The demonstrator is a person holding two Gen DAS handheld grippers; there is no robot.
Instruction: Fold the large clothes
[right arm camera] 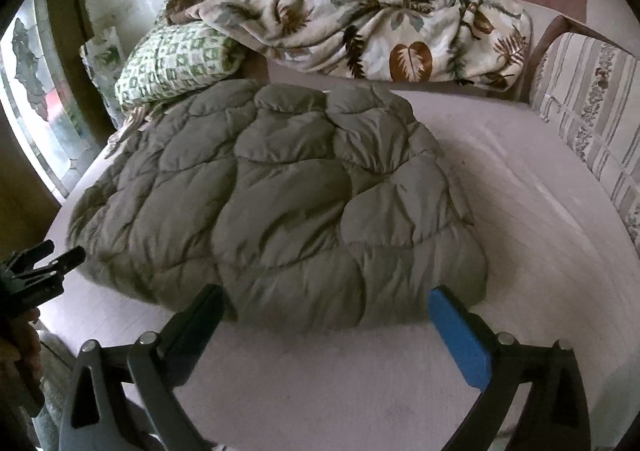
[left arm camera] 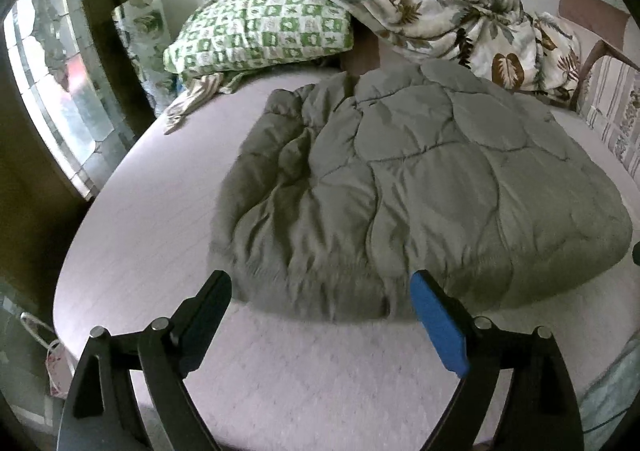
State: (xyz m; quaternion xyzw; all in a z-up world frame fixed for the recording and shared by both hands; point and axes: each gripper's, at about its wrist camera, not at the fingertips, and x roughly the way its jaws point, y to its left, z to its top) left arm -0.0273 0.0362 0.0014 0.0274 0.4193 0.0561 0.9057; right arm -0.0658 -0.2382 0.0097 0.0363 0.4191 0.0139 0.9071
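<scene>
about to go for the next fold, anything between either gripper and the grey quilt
Nothing visible. The left gripper and right gripper both hang open just short of the grey quilt, with only bare bed sheet before its near edge.

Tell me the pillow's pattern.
Green-and-white checks; the pillow shows best in the left wrist view.

A puffy grey-green quilted comforter [left arm camera: 408,187] [right arm camera: 280,203], stitched in curved panels, is seen folded into a thick, rumpled bundle lying flat on the pale bed [left arm camera: 152,235] [right arm camera: 532,211], near its front edge.
</scene>
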